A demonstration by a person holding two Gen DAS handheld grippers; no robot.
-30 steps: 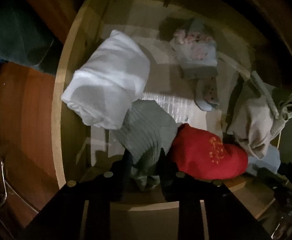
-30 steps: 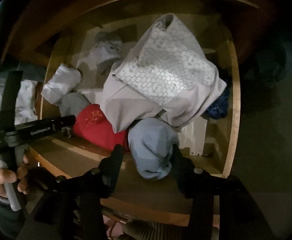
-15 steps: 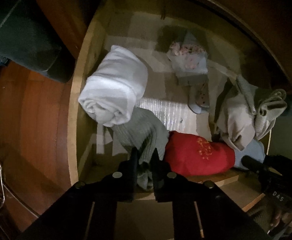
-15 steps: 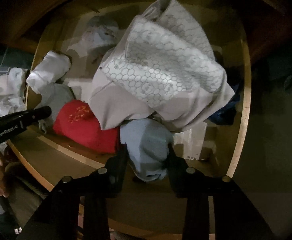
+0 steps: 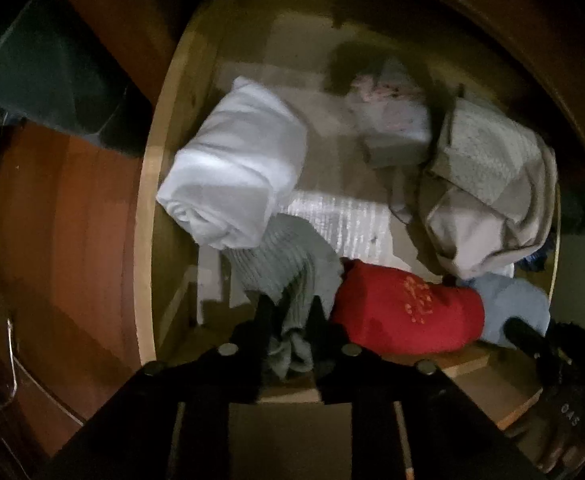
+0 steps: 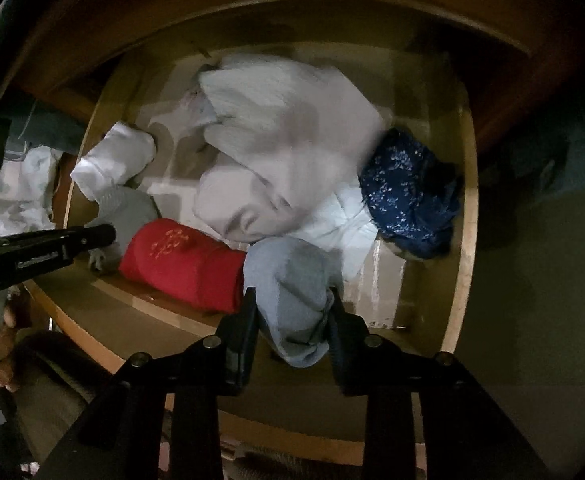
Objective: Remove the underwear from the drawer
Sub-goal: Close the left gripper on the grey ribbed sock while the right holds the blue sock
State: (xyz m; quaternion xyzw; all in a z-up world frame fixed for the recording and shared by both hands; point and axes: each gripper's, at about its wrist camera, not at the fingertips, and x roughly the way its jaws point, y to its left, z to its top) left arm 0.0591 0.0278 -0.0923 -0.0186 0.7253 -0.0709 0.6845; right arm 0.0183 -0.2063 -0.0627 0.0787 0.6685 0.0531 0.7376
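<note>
Dimly, left gripper [image 5: 290, 312] jaws pinch grey underwear [image 5: 288, 268], right gripper [image 6: 290, 308] jaws blue-grey underwear [image 6: 292, 288].

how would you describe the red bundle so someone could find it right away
Look in the open wooden drawer, along its front edge. The red bundle lies there between a grey ribbed piece and a pale blue one, the only red item, with a small orange print.
</note>
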